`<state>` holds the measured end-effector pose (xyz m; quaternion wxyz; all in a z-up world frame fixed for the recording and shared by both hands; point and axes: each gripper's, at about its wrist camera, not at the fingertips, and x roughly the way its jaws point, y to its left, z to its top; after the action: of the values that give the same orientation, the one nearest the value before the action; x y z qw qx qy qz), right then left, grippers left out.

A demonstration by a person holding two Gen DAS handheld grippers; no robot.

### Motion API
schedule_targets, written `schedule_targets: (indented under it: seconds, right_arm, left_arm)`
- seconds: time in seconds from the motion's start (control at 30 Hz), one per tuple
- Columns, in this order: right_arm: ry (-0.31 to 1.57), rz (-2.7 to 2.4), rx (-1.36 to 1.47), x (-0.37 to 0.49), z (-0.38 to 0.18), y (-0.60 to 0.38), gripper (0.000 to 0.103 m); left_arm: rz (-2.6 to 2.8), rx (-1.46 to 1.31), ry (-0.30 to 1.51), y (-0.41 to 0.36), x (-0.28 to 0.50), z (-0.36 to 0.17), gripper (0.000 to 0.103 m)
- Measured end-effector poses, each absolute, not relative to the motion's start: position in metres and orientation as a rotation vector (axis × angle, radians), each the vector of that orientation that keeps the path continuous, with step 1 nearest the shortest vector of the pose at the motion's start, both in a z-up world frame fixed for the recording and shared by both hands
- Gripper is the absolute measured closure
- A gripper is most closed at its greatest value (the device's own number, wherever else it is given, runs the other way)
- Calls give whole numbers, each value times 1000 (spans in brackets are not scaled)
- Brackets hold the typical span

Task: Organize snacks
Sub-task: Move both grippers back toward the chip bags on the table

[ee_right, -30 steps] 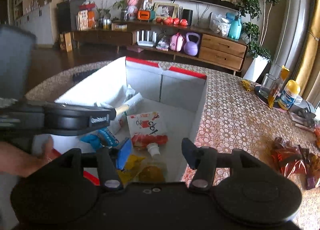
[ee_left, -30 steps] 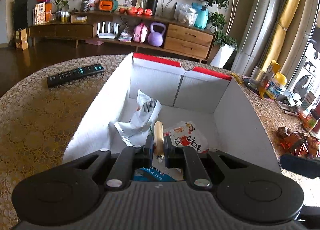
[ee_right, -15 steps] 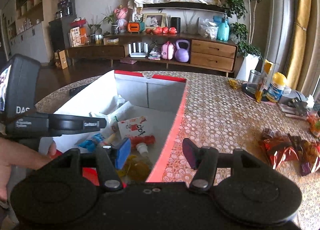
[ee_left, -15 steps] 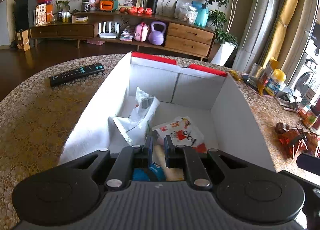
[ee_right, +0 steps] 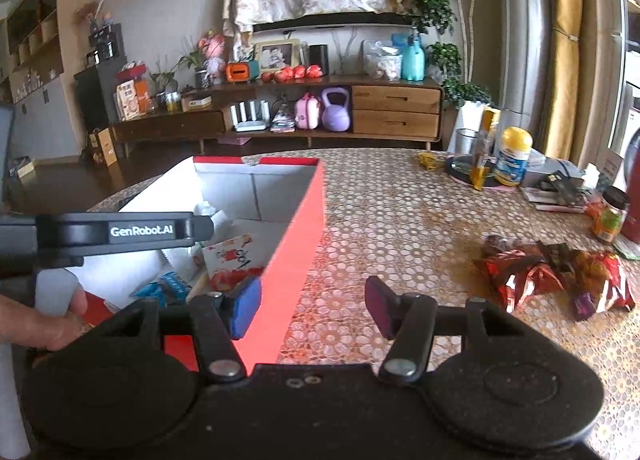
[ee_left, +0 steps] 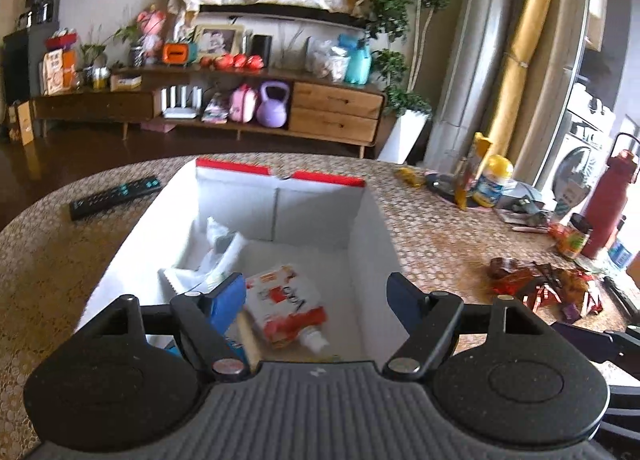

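A white cardboard box with a red rim (ee_left: 372, 227) stands on the table. In it lie a red and white pouch (ee_left: 288, 304), white wrappers (ee_left: 216, 256), a blue packet and a tan stick snack (ee_left: 247, 336). Above the box's near end hangs my left gripper (ee_left: 314, 292), its jaws opening with nothing between them. My right gripper (ee_right: 312, 300) is open and empty over the box's red right wall (ee_right: 304, 227). A pile of red and dark snack bags (ee_right: 552, 272) lies on the table to the right, apart from both grippers. The left gripper's arm (ee_right: 120, 232) shows in the right wrist view.
A black remote (ee_left: 116, 195) lies left of the box. At the far right of the table stand a glass, a yellow-capped bottle (ee_left: 494, 179), a jar (ee_left: 576, 234) and a red flask (ee_left: 608, 203). A hand (ee_right: 48, 316) holds the left gripper's handle.
The left gripper let go of the tan stick snack, which now lies in the box; its jaws spread and it rose and drew back. The right gripper moved right, off the box's inside.
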<state>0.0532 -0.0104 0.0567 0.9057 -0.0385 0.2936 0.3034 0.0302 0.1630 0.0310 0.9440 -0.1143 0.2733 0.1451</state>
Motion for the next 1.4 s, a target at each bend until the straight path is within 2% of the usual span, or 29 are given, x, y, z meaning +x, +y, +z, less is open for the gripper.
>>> schedule_targets:
  seconds: [0.67, 1.4]
  right_arm:
    - [614, 428, 62, 65, 40, -115, 36]
    - [639, 291, 177, 83, 18, -194, 29]
  left_arm:
    - [124, -135, 565, 70, 59, 36, 26]
    - [29, -58, 627, 11, 94, 17, 25]
